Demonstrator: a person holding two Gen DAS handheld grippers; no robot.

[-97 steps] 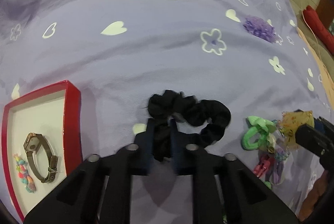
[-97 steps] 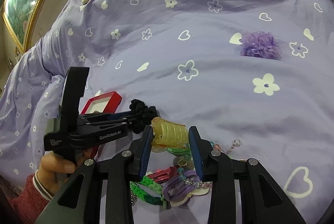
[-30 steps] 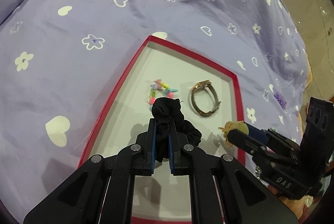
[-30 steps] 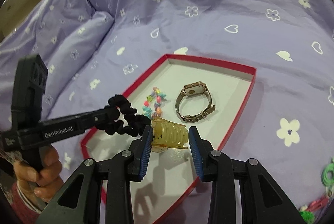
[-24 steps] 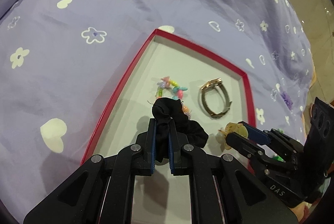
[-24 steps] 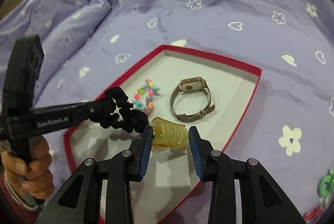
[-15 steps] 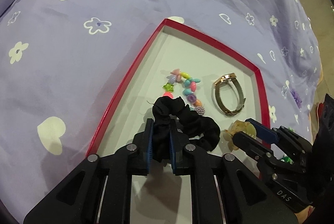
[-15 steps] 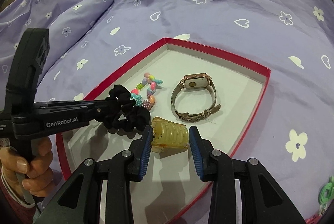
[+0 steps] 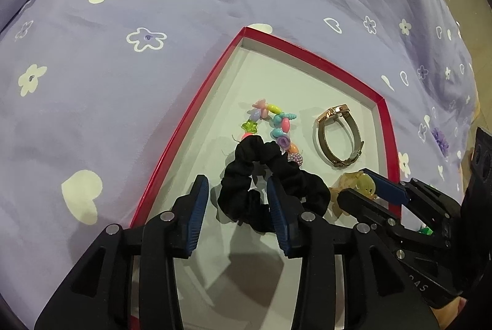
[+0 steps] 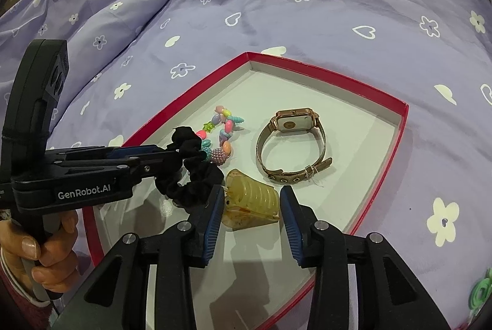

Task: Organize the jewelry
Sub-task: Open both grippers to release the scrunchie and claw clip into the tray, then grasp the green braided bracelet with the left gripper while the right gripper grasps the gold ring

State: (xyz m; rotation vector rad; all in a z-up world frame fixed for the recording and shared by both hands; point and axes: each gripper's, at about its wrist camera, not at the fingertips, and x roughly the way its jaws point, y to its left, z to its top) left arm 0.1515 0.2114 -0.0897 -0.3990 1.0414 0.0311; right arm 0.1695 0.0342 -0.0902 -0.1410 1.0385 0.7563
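A red tray [image 9: 196,102] with a white floor lies on the purple bedspread; it also shows in the right wrist view [image 10: 402,127]. In it lie a colourful bead bracelet [image 9: 270,122] and a rose-gold watch [image 9: 338,139]. My left gripper [image 9: 238,204] is open, its jaws apart around a black scrunchie [image 9: 270,179] that rests on the tray floor. My right gripper [image 10: 250,207] is open, with a yellow hair claw [image 10: 250,202] lying in the tray between its jaws. The scrunchie [image 10: 193,173] lies just left of the claw.
The purple bedspread [image 9: 107,53] with white hearts and flowers surrounds the tray. A purple pompom [image 9: 439,139] lies far right. A green hair tie [image 10: 479,293] peeks in at the lower right edge of the right wrist view.
Both grippers came down into the tray. The left jaws opened and let go of the scrunchie; the right jaws opened and the claw tilted onto the tray floor.
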